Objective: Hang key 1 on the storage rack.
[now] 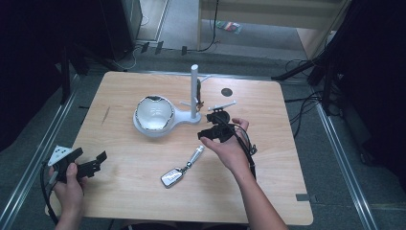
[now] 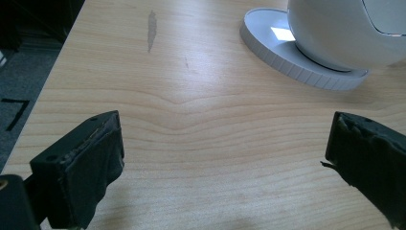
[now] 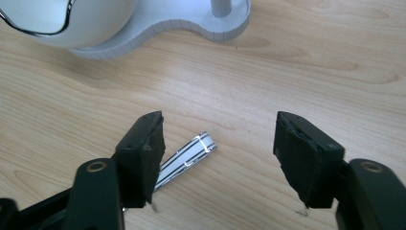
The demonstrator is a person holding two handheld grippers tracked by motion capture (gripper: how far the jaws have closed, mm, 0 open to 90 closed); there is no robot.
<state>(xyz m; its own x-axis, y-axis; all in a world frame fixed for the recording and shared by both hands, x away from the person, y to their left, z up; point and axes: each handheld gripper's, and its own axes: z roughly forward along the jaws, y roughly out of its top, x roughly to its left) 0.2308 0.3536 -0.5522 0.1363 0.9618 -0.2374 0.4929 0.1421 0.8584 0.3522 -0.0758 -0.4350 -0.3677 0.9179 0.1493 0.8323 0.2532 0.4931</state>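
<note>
**Keychain waiting on the counter, pickup not yet made**

The keychain (image 1: 182, 167) is lying flat on the counter (image 1: 119, 191), near the front edge, well short of the white stand (image 1: 194, 91) and the bowl (image 1: 154, 115) sitting on the stand's base. Its striped silver barrel (image 3: 187, 155) is showing in the right gripper view just beside one jaw, resting on the wood and not between the pads.

The right tool (image 1: 216, 128) is hovering above and behind the keychain, its jaws standing apart with nothing in them. The left tool (image 1: 88, 165) is sitting near the counter's front left corner, jaws wide and empty, facing bare wood with the stand's base beyond.

Judging from this, the work is sitting at its start: the reach is underway, but nothing is being gripped or lifted. Lining the right jaws over the keychain, closing on it, and carrying it toward the stand's pegs or the bowl are all remaining.
</note>
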